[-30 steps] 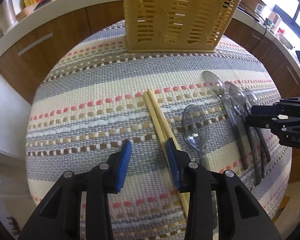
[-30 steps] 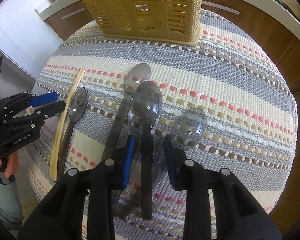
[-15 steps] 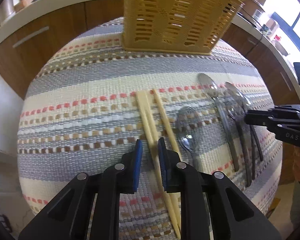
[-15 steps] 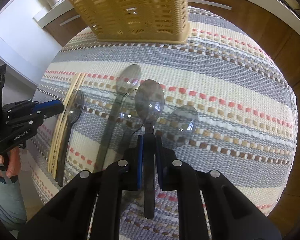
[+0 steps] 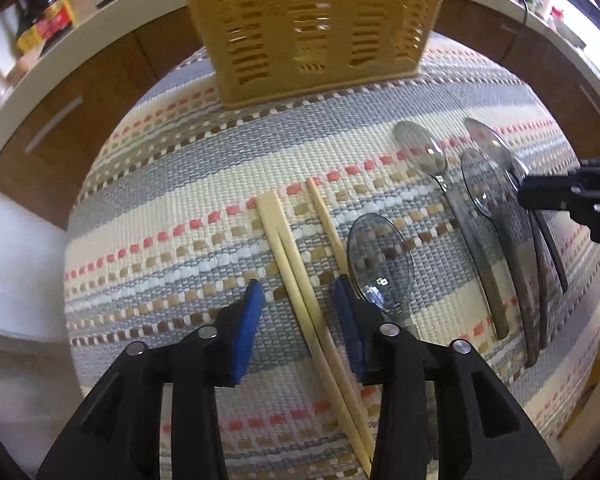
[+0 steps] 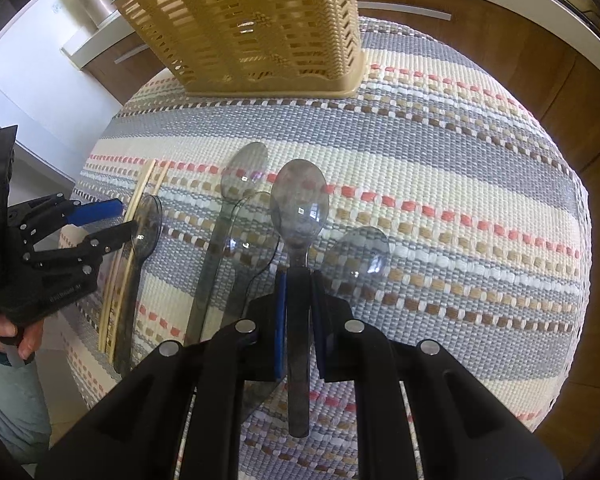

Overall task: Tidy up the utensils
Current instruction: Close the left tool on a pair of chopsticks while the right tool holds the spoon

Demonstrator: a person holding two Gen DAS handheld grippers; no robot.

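Note:
A yellow slotted basket (image 5: 312,20) stands at the far side of the striped mat (image 5: 180,208); it also shows in the right wrist view (image 6: 252,28). Wooden chopsticks (image 5: 300,276) lie on the mat between the blue pads of my open left gripper (image 5: 298,300), which is seen from the side in the right wrist view (image 6: 112,220). My right gripper (image 6: 298,280) is shut on the handle of a smoky transparent spoon (image 6: 299,208) and holds it just above the mat. Several more such spoons lie around it, one (image 5: 380,256) beside the chopsticks.
A white counter with wooden drawers (image 5: 60,112) curves behind the mat. Sauce bottles (image 5: 44,8) stand at its far left and a metal canister (image 6: 90,0) shows in the right wrist view. The mat's edge drops off at the left and front.
My left gripper has opened again around the chopsticks, which have spread slightly. My right gripper closed on the spoon handle and has lifted it a little.

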